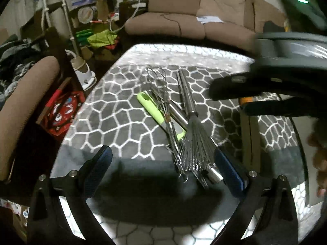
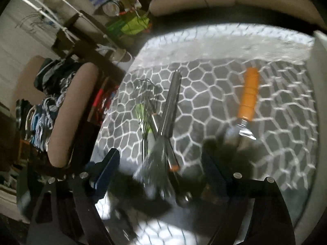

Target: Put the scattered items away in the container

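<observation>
We hold the left gripper [image 1: 163, 163] with fingers spread above the whisk pile [image 1: 179, 126] on the table [image 1: 114, 110]; the right gripper [image 2: 161, 173], fingers spread too, grips nothing; an orange-handled tool [image 2: 248, 95] lies right of the pile.

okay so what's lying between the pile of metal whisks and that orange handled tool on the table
Nothing. In the right wrist view, only bare patterned tabletop lies between the whisk pile and the orange-handled tool.

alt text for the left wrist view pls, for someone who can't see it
The left gripper hangs open over a pile of kitchen utensils on a round table with a grey honeycomb pattern: a green-handled tool, a wire whisk, a steel fan-wire whisk. The right gripper enters blurred at upper right; a tan sofa sits behind.
</observation>
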Demonstrator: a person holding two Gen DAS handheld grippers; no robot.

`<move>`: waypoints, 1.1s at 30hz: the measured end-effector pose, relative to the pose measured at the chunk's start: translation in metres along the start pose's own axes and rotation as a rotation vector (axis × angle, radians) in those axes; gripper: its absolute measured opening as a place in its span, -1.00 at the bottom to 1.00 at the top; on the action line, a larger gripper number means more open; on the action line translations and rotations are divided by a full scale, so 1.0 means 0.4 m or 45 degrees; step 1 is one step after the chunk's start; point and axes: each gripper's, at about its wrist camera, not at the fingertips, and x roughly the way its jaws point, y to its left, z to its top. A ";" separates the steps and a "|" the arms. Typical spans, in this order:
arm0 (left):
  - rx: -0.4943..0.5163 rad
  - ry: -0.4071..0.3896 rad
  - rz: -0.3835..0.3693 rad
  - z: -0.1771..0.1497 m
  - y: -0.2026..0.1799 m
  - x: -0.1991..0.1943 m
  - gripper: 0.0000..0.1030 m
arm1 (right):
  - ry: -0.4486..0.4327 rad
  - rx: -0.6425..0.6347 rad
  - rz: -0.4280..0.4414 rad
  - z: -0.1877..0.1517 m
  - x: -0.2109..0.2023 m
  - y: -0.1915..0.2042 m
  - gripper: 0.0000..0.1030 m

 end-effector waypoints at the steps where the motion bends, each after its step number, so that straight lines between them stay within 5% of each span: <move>1: -0.001 -0.005 -0.002 -0.001 0.000 0.008 0.94 | 0.027 0.023 0.011 0.010 0.030 -0.008 0.45; 5: -0.015 -0.027 -0.064 0.001 0.002 0.033 0.78 | 0.099 0.091 0.065 0.016 0.105 -0.043 -0.08; 7: -0.044 -0.020 -0.134 0.000 0.009 0.040 0.42 | 0.122 0.089 0.100 0.009 0.123 -0.048 -0.13; 10: -0.086 0.016 -0.235 -0.004 0.014 0.048 -0.06 | 0.121 0.041 0.141 -0.006 0.130 -0.041 -0.56; 14: -0.086 0.036 -0.338 -0.016 0.003 0.034 -0.26 | 0.108 0.005 0.140 -0.024 0.108 -0.036 -0.61; 25: -0.144 0.185 -0.568 -0.149 -0.017 -0.150 -0.21 | 0.119 -0.086 0.150 -0.195 -0.043 -0.018 -0.64; 33: -0.279 0.280 -0.649 -0.305 0.008 -0.307 0.32 | 0.134 -0.029 0.168 -0.398 -0.158 -0.076 -0.80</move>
